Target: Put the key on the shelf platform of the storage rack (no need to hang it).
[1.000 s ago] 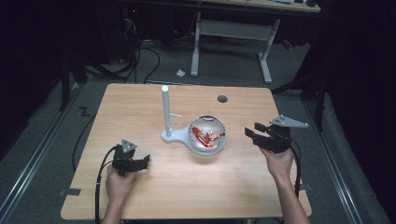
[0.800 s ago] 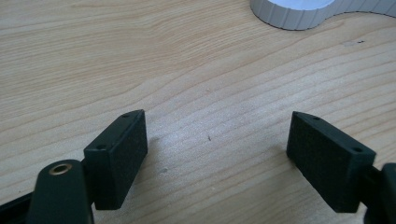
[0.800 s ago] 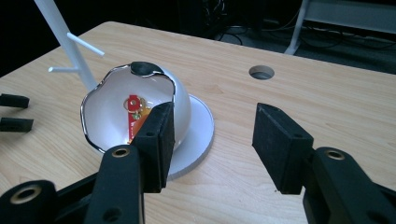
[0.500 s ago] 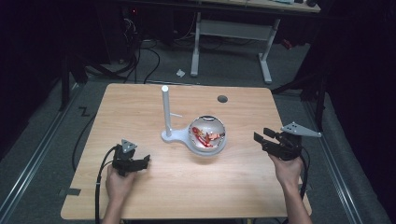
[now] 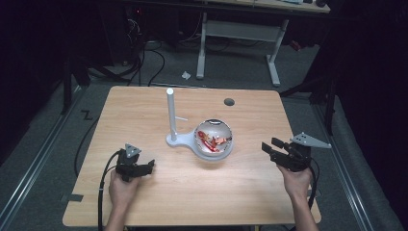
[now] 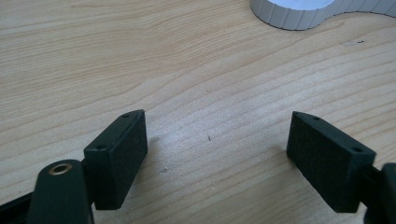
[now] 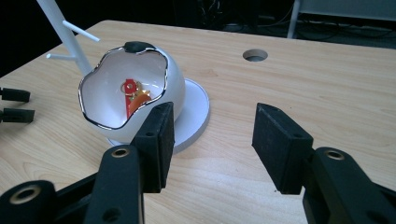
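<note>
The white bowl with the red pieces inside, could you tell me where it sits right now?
In the high view the white bowl sits near the table's middle, on the round stand base right of the white post.

Both grippers are chunky black things — the left gripper [image 5: 150, 165] and right gripper [image 5: 270, 146] each have flat rectangular foam-looking pads [image 7: 279, 147] with tiny screw holes, brass-ringed bolt holes on the arms, a grey triangular plate [image 5: 310, 140] on top and a black cable [image 5: 102, 190] trailing off — forearms bare, no sleeves.
</note>
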Available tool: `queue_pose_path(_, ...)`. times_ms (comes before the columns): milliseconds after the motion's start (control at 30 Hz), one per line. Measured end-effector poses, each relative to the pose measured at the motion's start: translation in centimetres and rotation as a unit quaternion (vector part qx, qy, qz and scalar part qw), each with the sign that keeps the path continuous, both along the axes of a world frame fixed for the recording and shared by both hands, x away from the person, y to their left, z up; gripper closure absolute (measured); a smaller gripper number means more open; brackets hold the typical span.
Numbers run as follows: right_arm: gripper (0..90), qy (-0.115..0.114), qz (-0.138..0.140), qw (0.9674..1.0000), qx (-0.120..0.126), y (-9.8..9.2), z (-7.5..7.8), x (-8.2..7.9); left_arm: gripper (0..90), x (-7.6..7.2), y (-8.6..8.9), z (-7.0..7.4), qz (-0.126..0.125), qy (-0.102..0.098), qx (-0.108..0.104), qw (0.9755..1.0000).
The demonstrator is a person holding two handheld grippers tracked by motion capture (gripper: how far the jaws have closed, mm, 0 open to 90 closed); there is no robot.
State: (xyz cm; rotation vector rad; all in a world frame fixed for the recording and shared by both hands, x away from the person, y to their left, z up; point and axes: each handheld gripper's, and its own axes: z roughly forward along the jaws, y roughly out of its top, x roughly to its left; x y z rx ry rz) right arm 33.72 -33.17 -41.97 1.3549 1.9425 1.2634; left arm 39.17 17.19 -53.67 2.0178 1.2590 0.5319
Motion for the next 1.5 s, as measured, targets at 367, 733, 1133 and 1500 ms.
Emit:
queue_pose_path(367,48.7,0.016,0.006,0.9998,0.011,0.4,-2.1,-0.1,20.9,0.0,0.0,0.0,0.000,0.000,0.000,1.0000)
queue_pose_path(733,48.6,0.038,0.006,0.9991,0.018,0.7,-4.3,0.0,20.9,0.0,0.0,0.0,0.000,0.000,0.000,1.0000)
queue_pose_path(1133,48.6,0.057,-0.001,0.9983,0.012,1.1,-6.5,0.4,20.9,0.0,0.0,0.0,0.000,0.000,0.000,1.0000)
queue_pose_path(1500,48.6,0.073,-0.008,0.9973,0.010,1.1,-7.9,0.7,20.9,0.0,0.0,0.0,0.000,0.000,0.000,1.0000)
